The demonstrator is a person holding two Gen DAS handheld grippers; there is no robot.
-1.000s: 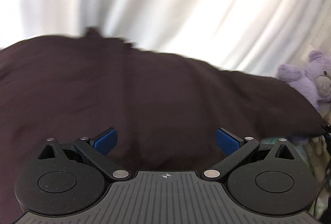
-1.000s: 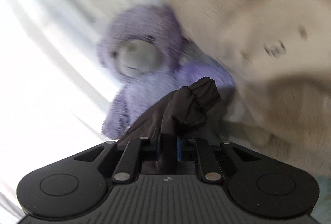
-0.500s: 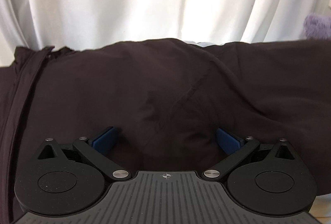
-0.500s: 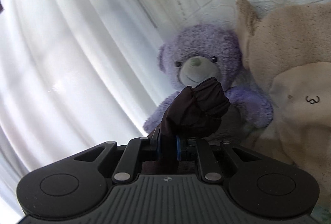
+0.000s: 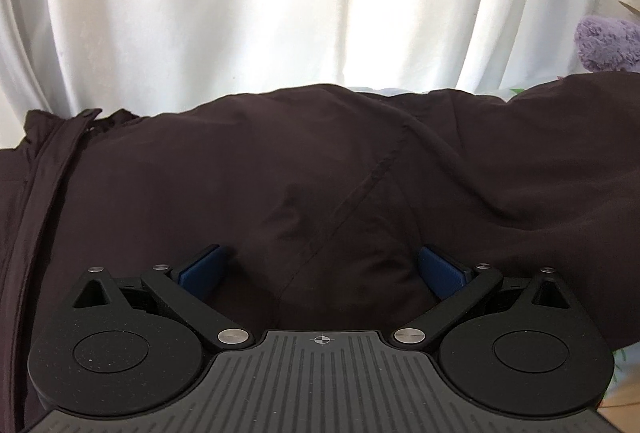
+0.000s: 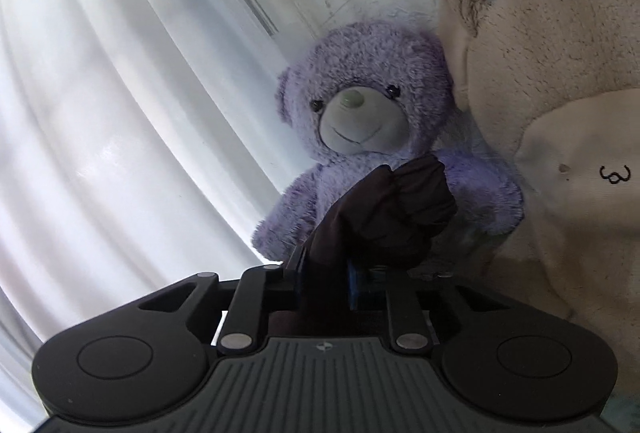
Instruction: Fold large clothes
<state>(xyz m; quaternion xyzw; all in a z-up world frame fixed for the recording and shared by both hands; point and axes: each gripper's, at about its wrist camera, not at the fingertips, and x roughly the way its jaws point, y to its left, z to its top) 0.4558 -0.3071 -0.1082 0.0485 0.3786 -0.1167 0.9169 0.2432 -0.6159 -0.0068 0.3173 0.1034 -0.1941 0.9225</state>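
Observation:
A dark brown jacket [image 5: 320, 169] lies spread across the left wrist view, its zipper placket [image 5: 52, 169] running down the left side. My left gripper [image 5: 322, 267] hovers just over the jacket's seam, jaws wide open, blue pads [image 5: 202, 267] clear of the cloth. In the right wrist view the jacket's gathered sleeve cuff [image 6: 392, 209] sticks up from between the pads of my right gripper [image 6: 326, 279]. Its jaws are opening slightly, with the sleeve cloth still filling the narrow gap between them.
White curtains [image 5: 280, 1] hang behind the jacket. A purple teddy bear [image 6: 360, 105] sits right behind the held cuff, beside a large beige plush [image 6: 552, 81] against a white wall. The bear's edge [image 5: 608, 41] shows at far right in the left wrist view.
The left gripper swung left and down over the jacket, then held still; the zipper came into view. The right view rolled and steadied, and the gap between its pads widened a little.

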